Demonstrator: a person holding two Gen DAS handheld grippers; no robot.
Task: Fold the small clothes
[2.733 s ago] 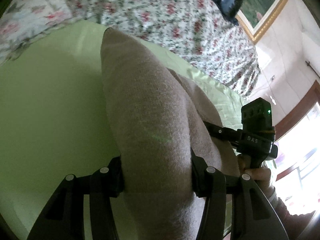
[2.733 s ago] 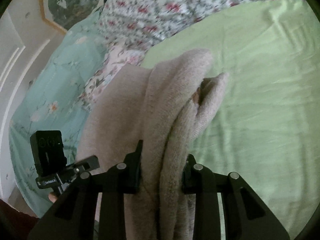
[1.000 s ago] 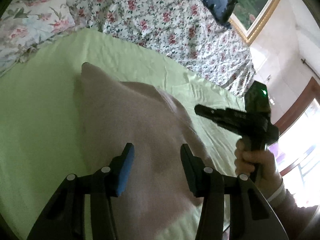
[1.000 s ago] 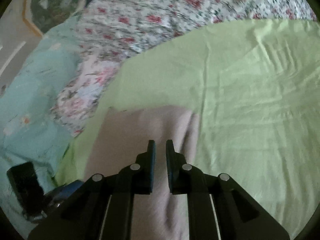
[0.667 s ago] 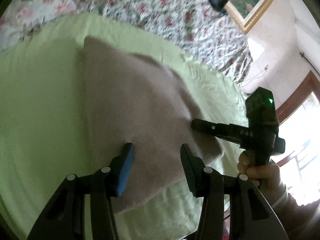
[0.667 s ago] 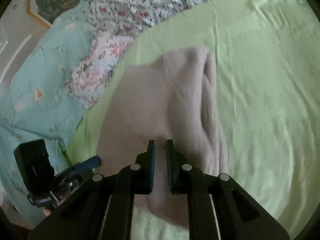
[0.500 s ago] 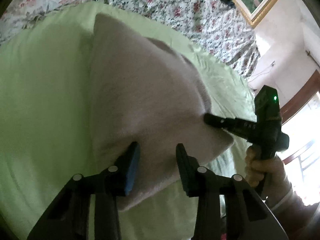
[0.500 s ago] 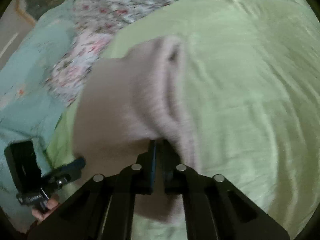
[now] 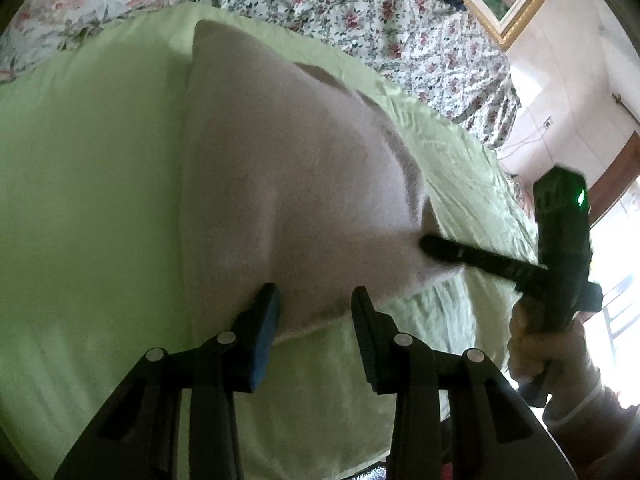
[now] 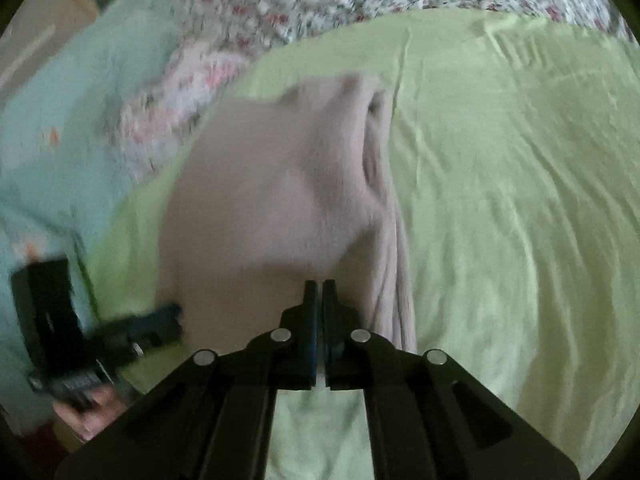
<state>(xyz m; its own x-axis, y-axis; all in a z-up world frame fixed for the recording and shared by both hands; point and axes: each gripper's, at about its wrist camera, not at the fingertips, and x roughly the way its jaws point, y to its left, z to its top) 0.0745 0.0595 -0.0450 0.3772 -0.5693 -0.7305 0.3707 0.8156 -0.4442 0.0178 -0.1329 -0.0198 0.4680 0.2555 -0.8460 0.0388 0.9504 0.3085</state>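
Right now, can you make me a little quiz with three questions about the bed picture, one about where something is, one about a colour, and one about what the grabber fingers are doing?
1. Where does the folded garment lie?
A. on the green sheet
B. on the floor
C. on a chair

2. What colour is the garment?
A. bright blue
B. pinkish beige
C. black

3. How do the fingers of the left gripper stand?
A. spread apart, with cloth between them but not pinched
B. pressed flat together
C. clamped on a pillow

Answers: 1 A, the cloth rests on the green sheet in both views. 2 B, it looks pale pinkish beige all over. 3 A, a wide gap shows between the two fingers, while the right gripper has its fingers nearly together at the garment's edge.
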